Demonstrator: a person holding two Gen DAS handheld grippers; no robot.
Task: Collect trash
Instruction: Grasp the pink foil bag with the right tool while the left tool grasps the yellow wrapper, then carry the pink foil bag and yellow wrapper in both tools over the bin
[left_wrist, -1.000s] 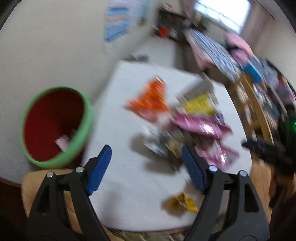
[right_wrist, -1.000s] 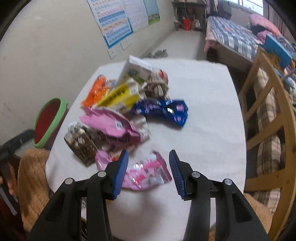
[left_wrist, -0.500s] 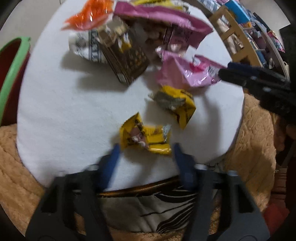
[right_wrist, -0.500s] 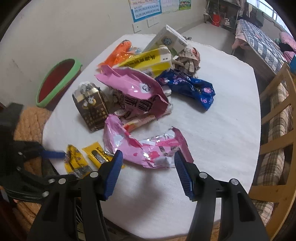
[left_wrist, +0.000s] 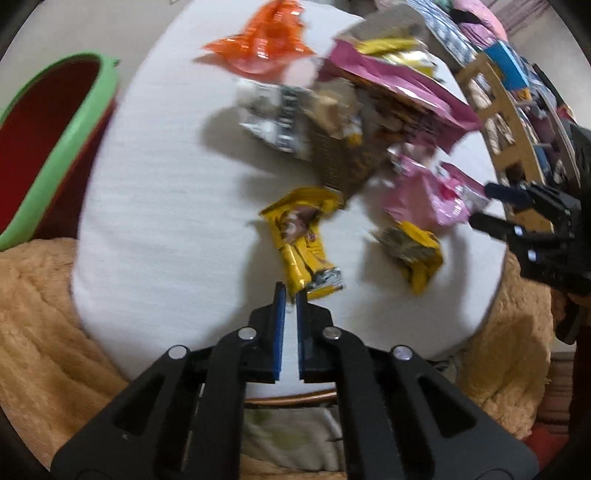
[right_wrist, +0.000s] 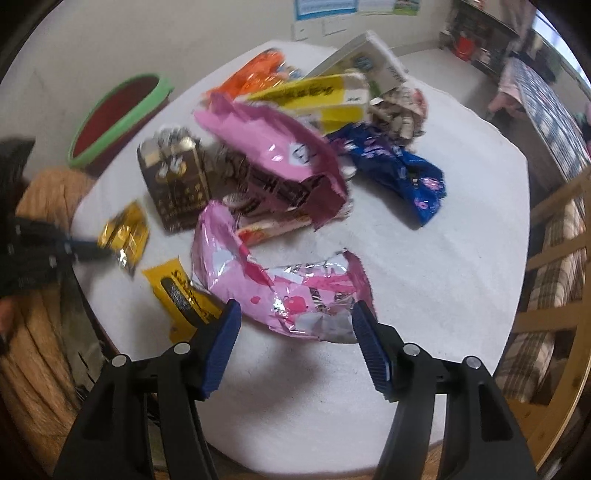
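A wooden chair (right_wrist: 554, 236) with a plaid cushion stands just beside the white table (right_wrist: 443, 258).

Two pink wrappers (right_wrist: 284, 295), two small yellow wrappers (left_wrist: 306, 243), one orange wrapper (left_wrist: 266, 44), one blue wrapper (right_wrist: 402, 173) (crumpled), one green-rimmed bin (right_wrist: 118, 118).

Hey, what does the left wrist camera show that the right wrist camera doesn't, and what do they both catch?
Only the left wrist view shows the left hand-held gripper head-on, shut on the near end of a yellow snack wrapper, whose printed front shows clearly. Only the right wrist view shows the blue wrapper, the white carton and the right hand-held gripper head-on, jaws opening around the crumpled pink wrapper without touching it. Both show the green-rimmed bin, orange wrapper, brown carton and white table.
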